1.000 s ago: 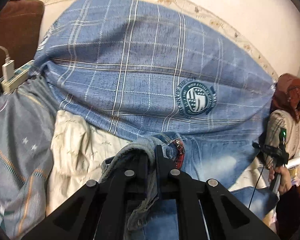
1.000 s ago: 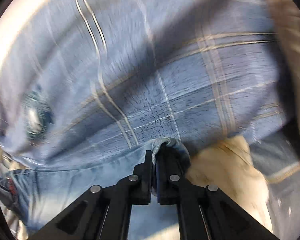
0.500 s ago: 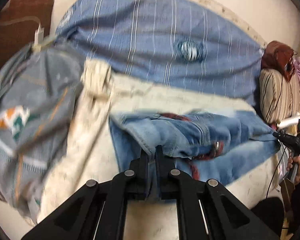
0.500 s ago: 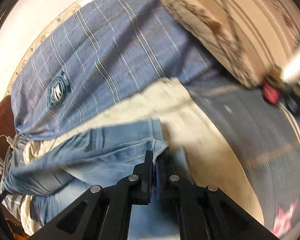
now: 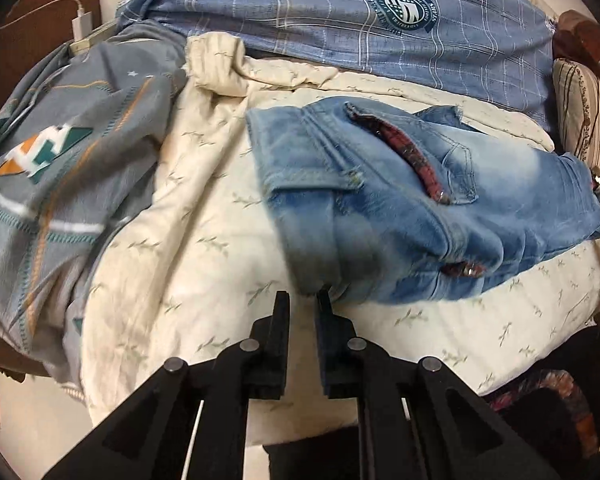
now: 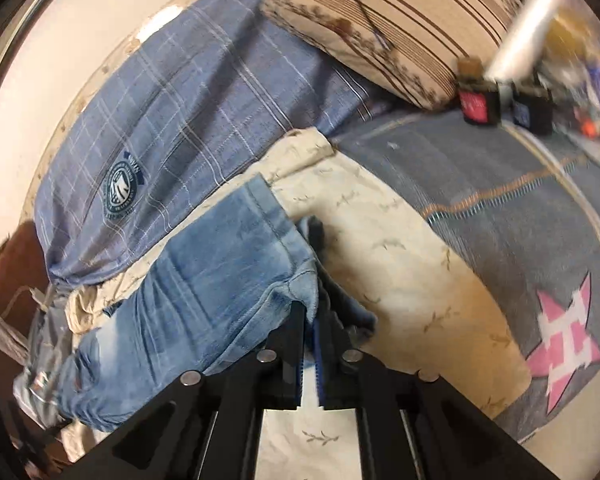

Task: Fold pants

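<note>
The pants are light blue washed jeans [image 5: 400, 200] with a red plaid pocket trim, lying folded across a cream sheet [image 5: 204, 248] on a bed. My left gripper [image 5: 302, 300] is open, its fingertips just off the jeans' near edge with nothing between them. In the right wrist view the jeans [image 6: 204, 280] stretch to the left. My right gripper [image 6: 309, 312] is shut on the hem corner of the jeans, which bunches between the jaws.
A blue plaid quilt with a round badge [image 5: 380, 20] lies along the far side by the wall. A grey patterned blanket [image 5: 52, 168] lies left, and it also shows in the right wrist view [image 6: 520, 240]. A striped pillow [image 6: 400, 20] and small boxes [image 6: 476, 104] sit at far right.
Both grippers pulled back from the quilt and laid the jeans down on the cream sheet. My left gripper has opened and let go of the jeans. The right stays shut on the hem.
</note>
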Action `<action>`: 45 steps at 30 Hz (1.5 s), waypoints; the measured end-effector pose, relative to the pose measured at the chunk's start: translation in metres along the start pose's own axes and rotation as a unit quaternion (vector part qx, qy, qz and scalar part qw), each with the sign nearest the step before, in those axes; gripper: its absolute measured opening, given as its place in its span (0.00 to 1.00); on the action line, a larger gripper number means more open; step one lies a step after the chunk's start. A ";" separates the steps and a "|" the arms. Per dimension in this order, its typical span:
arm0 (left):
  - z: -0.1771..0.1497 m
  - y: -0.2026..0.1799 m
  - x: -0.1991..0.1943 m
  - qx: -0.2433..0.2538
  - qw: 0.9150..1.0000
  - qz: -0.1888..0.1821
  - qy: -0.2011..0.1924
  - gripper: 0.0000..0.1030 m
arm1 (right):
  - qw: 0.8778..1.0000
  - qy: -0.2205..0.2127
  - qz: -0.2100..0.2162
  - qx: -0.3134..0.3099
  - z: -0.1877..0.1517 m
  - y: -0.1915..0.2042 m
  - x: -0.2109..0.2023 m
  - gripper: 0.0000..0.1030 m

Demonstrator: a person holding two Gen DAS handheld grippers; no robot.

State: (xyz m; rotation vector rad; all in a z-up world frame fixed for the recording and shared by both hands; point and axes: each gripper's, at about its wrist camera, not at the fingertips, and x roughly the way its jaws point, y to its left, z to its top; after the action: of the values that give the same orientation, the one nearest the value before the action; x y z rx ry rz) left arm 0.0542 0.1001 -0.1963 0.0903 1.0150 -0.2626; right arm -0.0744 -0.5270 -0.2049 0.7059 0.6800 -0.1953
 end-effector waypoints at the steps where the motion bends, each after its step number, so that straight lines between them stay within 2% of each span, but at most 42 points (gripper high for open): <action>1: -0.004 0.005 -0.005 -0.006 1.000 0.001 -0.002 0.14 | 1.000 0.009 0.006 0.006 -0.001 -0.002 -0.001 0.07; 5: -0.012 0.022 -0.028 -0.030 0.999 0.005 -0.013 0.23 | 0.999 0.029 0.014 0.002 -0.001 -0.007 -0.011 0.09; 8: -0.010 0.030 -0.047 -0.041 0.999 0.006 -0.033 0.25 | 1.000 0.024 0.001 -0.008 0.000 -0.005 -0.022 0.10; 10: -0.003 0.030 -0.059 -0.048 0.998 0.005 -0.051 0.32 | 1.000 0.010 -0.013 -0.022 0.004 -0.002 -0.030 0.10; 13: 0.013 0.020 -0.073 -0.054 0.995 -0.018 -0.081 0.40 | 1.000 0.000 -0.008 -0.019 0.009 -0.005 -0.039 0.10; 15: 0.024 0.008 -0.077 -0.048 0.994 -0.030 -0.097 0.50 | 1.000 -0.006 -0.001 -0.013 0.015 -0.005 -0.041 0.10; 18: 0.040 -0.015 -0.073 -0.037 0.993 -0.043 -0.107 0.62 | 1.000 -0.004 0.010 -0.012 0.029 0.006 -0.033 0.10; 21: 0.050 -0.040 -0.056 -0.043 0.993 -0.065 -0.084 0.73 | 0.999 0.006 0.021 -0.032 0.041 0.032 -0.015 0.10; 23: 0.054 -0.058 -0.037 -0.044 0.994 -0.087 -0.054 0.74 | 0.998 0.024 0.011 -0.063 0.048 0.054 0.005 0.10; 25: 0.056 -0.072 -0.019 -0.046 0.994 -0.092 -0.021 0.74 | 0.996 0.040 -0.006 -0.077 0.051 0.069 0.023 0.10; 26: 0.055 -0.078 -0.011 -0.048 0.994 -0.095 -0.008 0.74 | 0.996 0.050 -0.001 -0.080 0.052 0.075 0.032 0.10; 29: 0.056 -0.090 0.006 -0.053 0.996 -0.073 0.005 0.81 | 0.992 0.083 0.035 -0.086 0.048 0.094 0.059 0.10; 32: 0.057 -0.092 0.017 -0.062 0.996 -0.063 0.016 0.81 | 0.989 0.107 0.022 -0.100 0.041 0.105 0.085 0.10; 34: 0.055 -0.089 0.022 -0.063 0.996 -0.053 0.025 0.81 | 0.987 0.128 -0.004 -0.094 0.036 0.102 0.104 0.10; 36: 0.050 -0.084 0.023 -0.059 0.997 -0.039 0.024 0.81 | 0.988 0.128 -0.013 -0.084 0.033 0.091 0.112 0.08; 37: 0.047 -0.081 0.026 -0.058 0.998 -0.026 0.028 0.81 | 0.989 0.125 -0.010 -0.073 0.032 0.083 0.112 0.08; 39: 0.042 -0.075 0.035 -0.056 0.997 -0.025 0.047 0.81 | 0.991 0.122 -0.003 -0.046 0.029 0.066 0.110 0.08; 43: 0.036 -0.083 0.037 -0.009 0.998 -0.010 0.057 0.81 | 0.993 0.116 0.019 -0.014 0.013 0.034 0.098 0.08; 45: 0.034 -0.085 0.036 -0.004 0.998 -0.007 0.065 0.81 | 0.993 0.117 0.028 -0.008 0.009 0.027 0.091 0.07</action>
State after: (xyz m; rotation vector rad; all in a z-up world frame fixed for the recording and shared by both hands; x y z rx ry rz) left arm 0.0786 0.0046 -0.2046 0.0937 1.1455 -0.2672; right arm 0.0110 -0.5072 -0.2433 0.7370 0.8829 -0.0558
